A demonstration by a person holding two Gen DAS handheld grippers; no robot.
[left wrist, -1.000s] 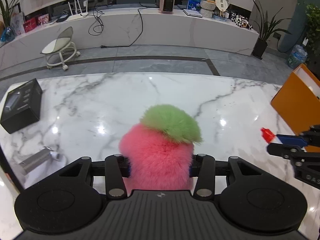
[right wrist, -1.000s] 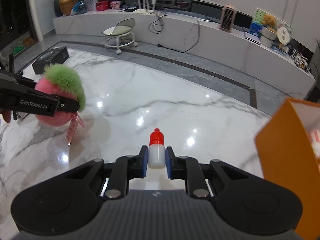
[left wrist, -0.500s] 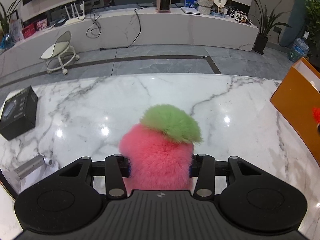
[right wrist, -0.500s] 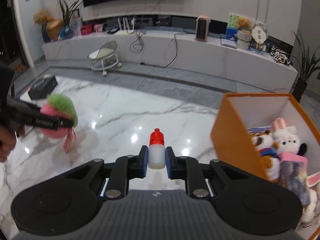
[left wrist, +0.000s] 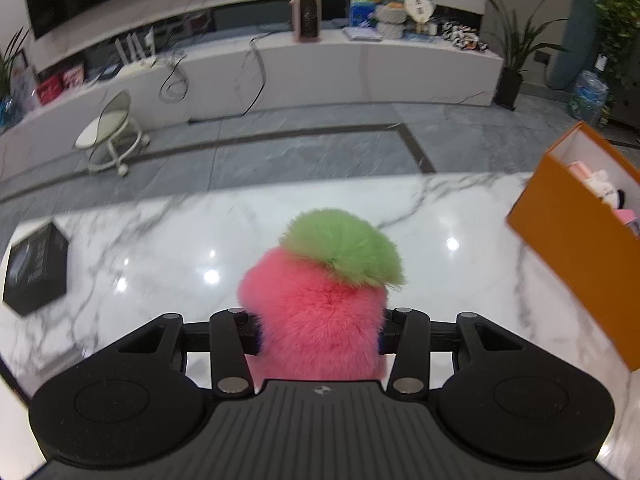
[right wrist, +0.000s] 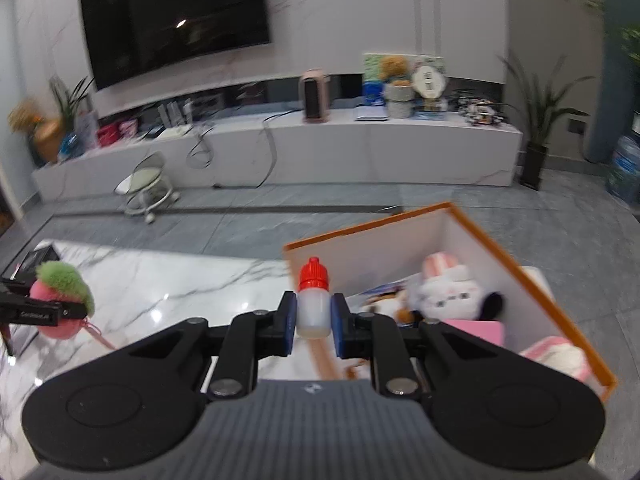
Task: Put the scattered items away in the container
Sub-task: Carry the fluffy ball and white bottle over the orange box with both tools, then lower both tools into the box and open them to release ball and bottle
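Above the orange box [right wrist: 532, 300], the right claw [right wrist: 313, 317] grips a red-capped bottle [right wrist: 313, 304] upright; left claw [left wrist: 320, 322] clasps a plush strawberry [left wrist: 320, 300]

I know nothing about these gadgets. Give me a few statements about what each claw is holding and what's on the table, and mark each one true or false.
1. The right gripper holds a small bottle with a red cap. True.
2. The left gripper is empty. False: it is clamped on a fluffy pink and green toy.
3. The orange box already has plush toys inside. True.
4. The orange box is white inside. True.
5. A black box sits inside the orange box. False: it lies on the marble table, far from it.
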